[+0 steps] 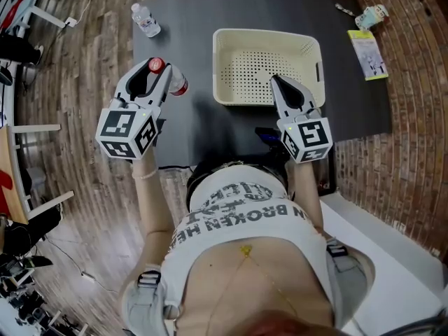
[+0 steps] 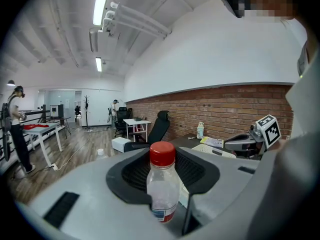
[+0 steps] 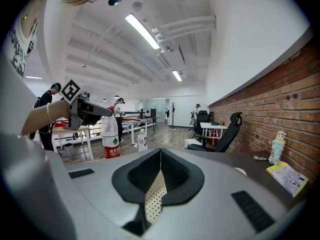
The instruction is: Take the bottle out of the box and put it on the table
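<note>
Grippers: two, the left gripper (image 1: 162, 67) and the right gripper (image 1: 276, 81).

Marker cubes: two, the left cube (image 1: 127, 131) and the right cube (image 1: 308, 140), one per gripper.

Clear plastic bottles: two. The red-capped bottle (image 1: 175, 82) stands between the left gripper's jaws. The second bottle (image 1: 145, 19) stands on the bench (image 1: 189, 19), well ahead of the left gripper.

Pale bottle: one (image 1: 371, 16), ahead and to the right of the right gripper.

Perforated cream box: one (image 1: 266, 65), directly ahead of the right gripper.

Yellow-green booklet: one (image 1: 367, 53), to the right of the right gripper, near the pale bottle.

Bench: one.
</note>
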